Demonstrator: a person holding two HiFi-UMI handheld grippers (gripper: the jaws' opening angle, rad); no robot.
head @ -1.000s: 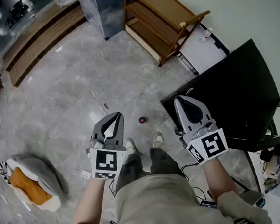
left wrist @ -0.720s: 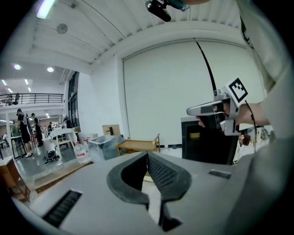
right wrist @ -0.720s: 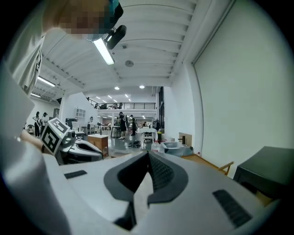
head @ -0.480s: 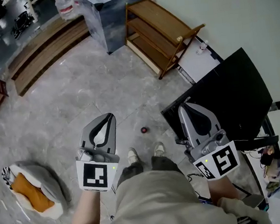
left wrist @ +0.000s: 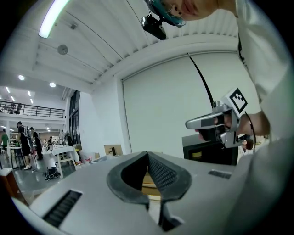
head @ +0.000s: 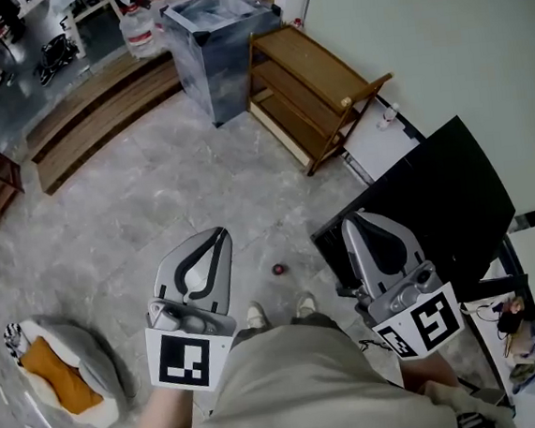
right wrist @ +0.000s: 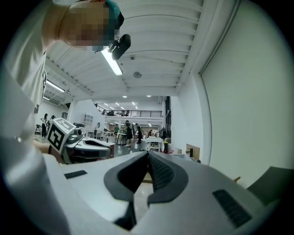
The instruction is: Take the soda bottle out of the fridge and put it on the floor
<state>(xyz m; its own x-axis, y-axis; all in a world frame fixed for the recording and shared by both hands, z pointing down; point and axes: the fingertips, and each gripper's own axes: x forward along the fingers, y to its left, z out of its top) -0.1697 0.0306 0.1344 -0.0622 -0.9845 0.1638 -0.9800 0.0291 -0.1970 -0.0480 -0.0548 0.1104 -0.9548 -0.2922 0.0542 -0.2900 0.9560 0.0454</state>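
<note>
No soda bottle shows in any view. The fridge [head: 435,197] is a low black box at the right of the head view, seen from above with its door closed; it also shows as a dark box [left wrist: 206,151] in the left gripper view. My right gripper [head: 355,221] hovers over the fridge's left front corner, shut and holding nothing [right wrist: 148,155]. My left gripper [head: 219,234] hangs over the grey floor to the left of my feet, also shut and empty [left wrist: 147,155]. Each gripper appears in the other's view, the right gripper [left wrist: 216,121] and the left gripper [right wrist: 87,147].
A wooden shelf rack [head: 307,87] stands beyond the fridge by the wall, with a grey bin [head: 219,48] beside it. Wooden planks [head: 97,107] lie at far left. A grey and orange cushion [head: 61,369] sits at lower left. A small red object [head: 278,269] lies ahead of my shoes [head: 277,309].
The head view has shifted so that more of the far room shows, and both grippers sit lower in it. Both stay shut and empty.
</note>
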